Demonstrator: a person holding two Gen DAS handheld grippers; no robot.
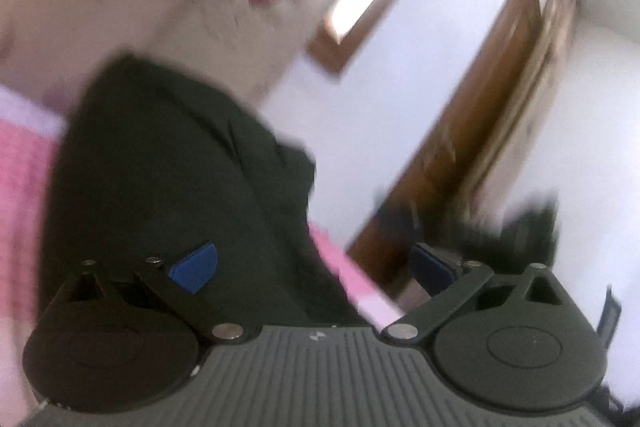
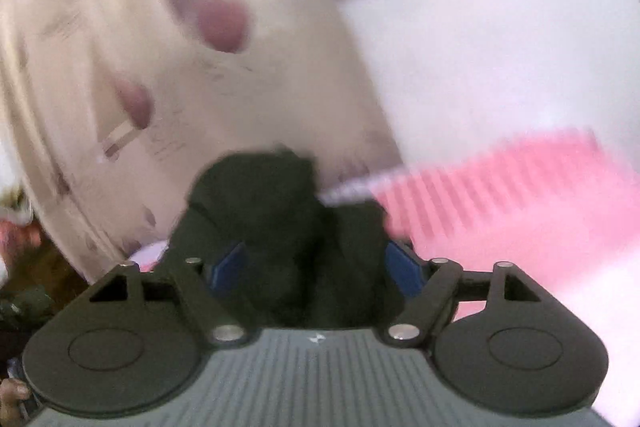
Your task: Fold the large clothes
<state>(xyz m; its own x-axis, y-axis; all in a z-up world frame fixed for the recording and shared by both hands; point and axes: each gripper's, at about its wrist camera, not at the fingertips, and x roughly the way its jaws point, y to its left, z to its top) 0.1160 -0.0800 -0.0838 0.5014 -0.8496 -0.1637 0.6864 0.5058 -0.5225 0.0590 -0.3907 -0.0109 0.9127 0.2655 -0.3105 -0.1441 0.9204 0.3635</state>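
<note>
Ribbed grey housing and two black round hinge plates are filling the bottom of both wrist views, and both pictures are blurring heavily.

In the right wrist view, the right hand-held gripper [image 2: 316,267] is showing its blue pads [image 2: 404,273] on either side of a bunched mass of dark garment [image 2: 276,227]. The cloth is filling the whole gap between the fingers and rising above them in a lump, but the blur is hiding whether the pads are actually pressing on it, so I cannot tell if it is gripping. Beyond the cloth, a pink striped cover [image 2: 500,187] is lying to the right, and a pale floral fabric [image 2: 140,47] is spreading across the left and upper part of the view.

In the left wrist view, the left hand-held gripper [image 1: 312,267] is standing wide open, its blue pads [image 1: 196,269] well apart. The same dark garment [image 1: 168,167] is lying broadly ahead of it, covering the left pad's side and the middle, while the right finger is sitting clear of the cloth against a blurred background. Nothing is being pinched between these pads. Pink cover [image 1: 20,187] is showing at the left edge and as a strip beside the garment. A brown wooden door [image 1: 480,127] and a white wall [image 1: 380,67] are standing behind.
</note>
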